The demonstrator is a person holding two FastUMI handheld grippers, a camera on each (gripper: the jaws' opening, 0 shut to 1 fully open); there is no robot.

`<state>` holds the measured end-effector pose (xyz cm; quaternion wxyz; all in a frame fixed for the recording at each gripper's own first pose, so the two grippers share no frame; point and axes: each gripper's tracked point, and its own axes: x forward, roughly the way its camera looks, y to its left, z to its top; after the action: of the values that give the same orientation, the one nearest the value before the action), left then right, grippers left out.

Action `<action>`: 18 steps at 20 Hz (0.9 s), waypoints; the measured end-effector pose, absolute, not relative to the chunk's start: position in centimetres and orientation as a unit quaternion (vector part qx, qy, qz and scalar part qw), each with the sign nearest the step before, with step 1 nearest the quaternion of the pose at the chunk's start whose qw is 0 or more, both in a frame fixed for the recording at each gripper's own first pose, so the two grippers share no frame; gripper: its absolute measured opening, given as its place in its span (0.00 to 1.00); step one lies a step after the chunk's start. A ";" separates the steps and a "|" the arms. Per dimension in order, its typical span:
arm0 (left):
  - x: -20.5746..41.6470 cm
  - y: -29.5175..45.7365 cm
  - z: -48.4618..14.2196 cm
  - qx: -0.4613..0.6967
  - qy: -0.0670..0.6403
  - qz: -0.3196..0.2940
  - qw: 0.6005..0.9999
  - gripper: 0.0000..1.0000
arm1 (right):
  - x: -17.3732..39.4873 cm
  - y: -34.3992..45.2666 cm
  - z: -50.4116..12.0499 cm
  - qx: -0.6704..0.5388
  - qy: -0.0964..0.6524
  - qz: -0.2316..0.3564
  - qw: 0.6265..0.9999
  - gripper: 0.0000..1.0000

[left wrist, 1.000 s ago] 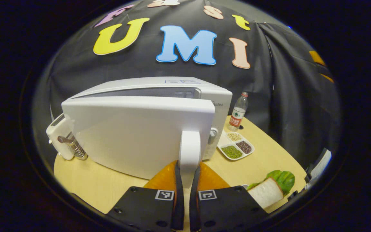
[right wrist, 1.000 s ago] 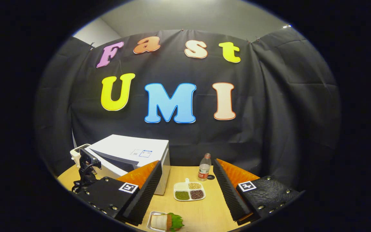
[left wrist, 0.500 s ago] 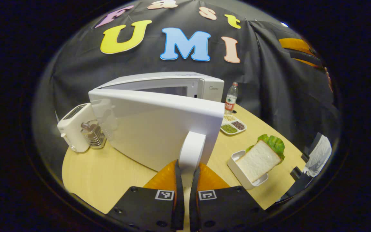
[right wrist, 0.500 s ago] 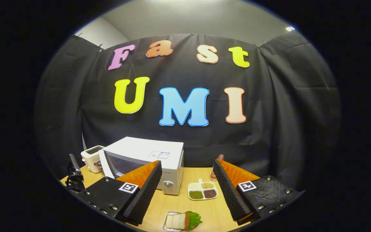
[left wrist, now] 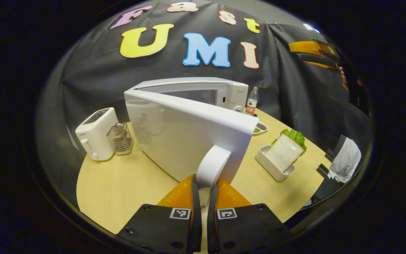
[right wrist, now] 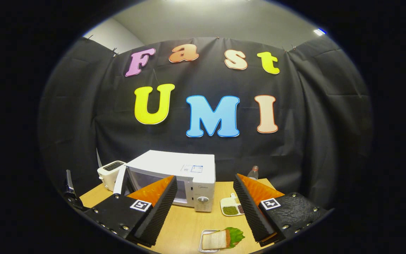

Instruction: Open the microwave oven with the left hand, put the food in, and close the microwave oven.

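In the left gripper view the white microwave stands at the back of the table with its door swung wide open toward me. My left gripper is shut on the door's white handle. A sandwich with lettuce sits in a white tray to the right of the door. In the right gripper view the microwave shows its open cavity, and the sandwich lies in its tray low in front. My right gripper hangs open above the table, holding nothing.
A white toaster and a metal rack stand left of the door. A divided dish of beans and a water bottle sit right of the microwave. The wooden table ends in a curved front edge.
The microwave door has swung further open with my left gripper on its handle. The right gripper's view has shifted left to right, bringing the open cavity and the sandwich more to the middle.
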<state>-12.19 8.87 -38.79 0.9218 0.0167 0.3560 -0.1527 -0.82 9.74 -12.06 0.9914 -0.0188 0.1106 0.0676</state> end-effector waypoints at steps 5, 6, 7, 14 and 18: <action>-14.7 17.1 -38.5 0.019 0.360 -0.109 0.927 0.13 | -1.6 12.1 -12.5 -0.022 0.114 0.076 0.990 0.96; -15.0 18.7 -38.4 0.017 0.359 -0.100 0.928 0.13 | -1.8 12.5 -12.5 -0.021 0.116 0.079 0.990 0.96; -15.1 20.1 -38.4 0.013 0.357 -0.094 0.929 0.13 | -1.8 12.8 -12.7 -0.021 0.118 0.080 0.990 0.96; -15.2 27.4 -38.4 -0.012 0.357 -0.072 0.931 0.13 | -2.4 14.4 -13.3 -0.013 0.130 0.089 0.987 0.96; -15.9 27.9 -38.4 -0.009 0.355 -0.078 0.932 0.13 | -2.5 13.5 -13.8 -0.007 0.140 0.080 0.987 0.97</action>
<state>-15.86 27.90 -38.37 0.9317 -0.0089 0.3547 -0.0778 -2.49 13.48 -13.81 0.9869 -0.0070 0.1400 0.0803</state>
